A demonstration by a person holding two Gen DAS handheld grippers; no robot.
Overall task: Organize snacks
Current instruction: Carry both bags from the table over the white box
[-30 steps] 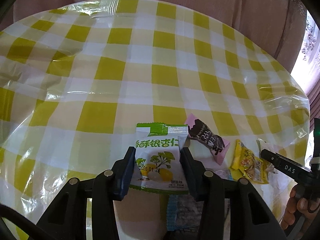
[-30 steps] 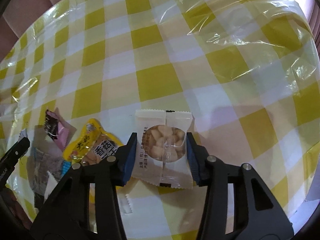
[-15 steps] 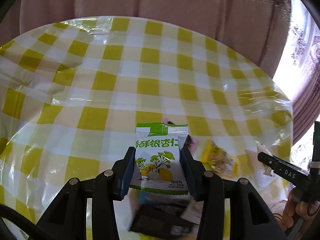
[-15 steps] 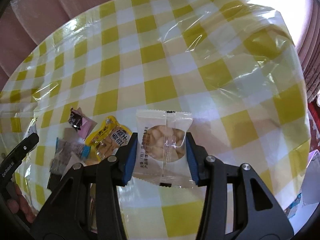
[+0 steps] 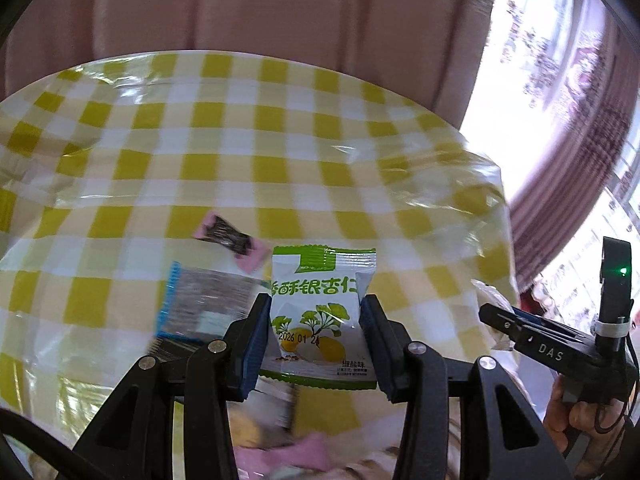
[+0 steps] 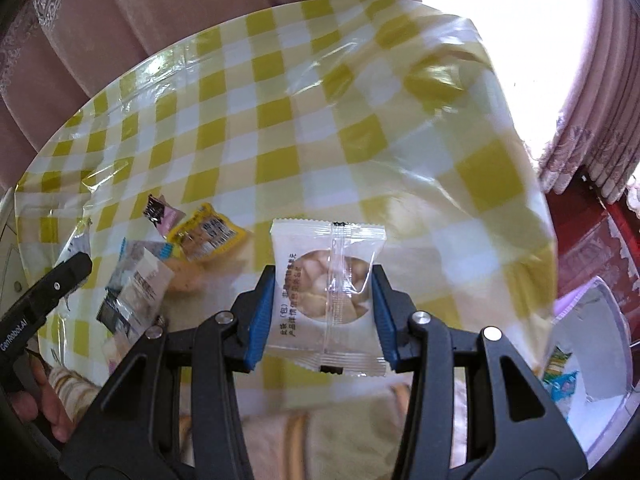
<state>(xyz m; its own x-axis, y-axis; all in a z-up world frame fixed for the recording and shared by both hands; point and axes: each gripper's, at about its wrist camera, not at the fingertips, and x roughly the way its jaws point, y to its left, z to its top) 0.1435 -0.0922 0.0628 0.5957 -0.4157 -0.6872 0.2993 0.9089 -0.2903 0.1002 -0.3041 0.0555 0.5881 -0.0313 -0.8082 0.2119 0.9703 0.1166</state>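
My left gripper pinches the green packet mid-frame; my right gripper clamps the clear nut packet above the checked table.

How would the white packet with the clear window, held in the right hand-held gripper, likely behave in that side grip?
The white packet probably weighs little: thin film around a few nuts. It stands upright between the right hand-held gripper's pads, so seems fairly stiff. Its glossy film looks slippery, so it might slide.
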